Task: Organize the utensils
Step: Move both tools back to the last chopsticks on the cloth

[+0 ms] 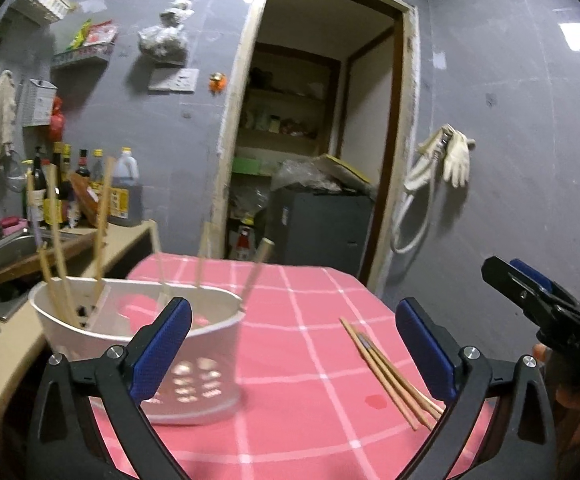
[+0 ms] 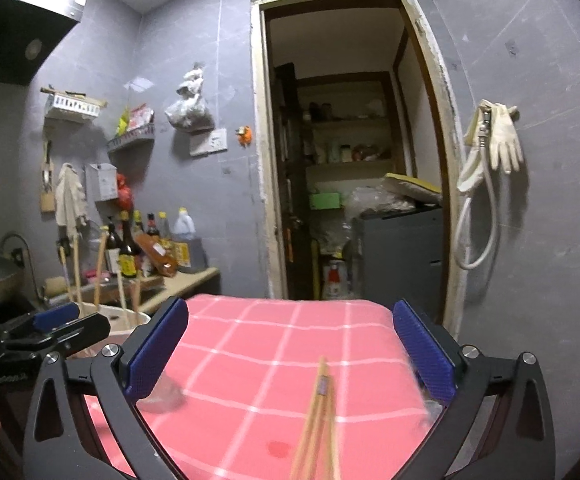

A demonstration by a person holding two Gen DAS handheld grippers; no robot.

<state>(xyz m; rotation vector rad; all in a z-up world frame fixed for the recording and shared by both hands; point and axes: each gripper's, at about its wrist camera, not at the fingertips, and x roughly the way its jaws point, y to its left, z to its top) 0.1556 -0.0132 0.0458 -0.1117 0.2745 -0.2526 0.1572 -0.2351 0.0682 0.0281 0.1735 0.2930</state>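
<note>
**Loose chopsticks lie straight ahead of our right gripper**

Both our grippers are spread wide with nothing between the pads. The left gripper (image 1: 294, 354) hangs over the pink checked tablecloth (image 1: 290, 380), with the white utensil holder (image 1: 137, 344) just behind its left finger. The right gripper (image 2: 290, 354) is beside it over the same cloth.

What remains to be tidied is a small bundle of wooden chopsticks (image 1: 390, 372) lying flat on the cloth. In the left wrist view they sit low and to the right, near the inner side of the right finger, and run on a diagonal from far-left to near-right. In the right wrist view the same chopsticks (image 2: 318, 420) sit nearly centred between the open fingers, their long axis running almost straight away from the camera (blurred, so we cannot count them there).

That alignment is the point to settle. We judge the right hand the nearer and better placed, but its jaws would close across the narrow width only if the bundle stays centred; a slight wrist turn may be needed. The holder, already bristling with upright sticks, lies to the left, so the carry would cross in front of our left gripper.
</note>
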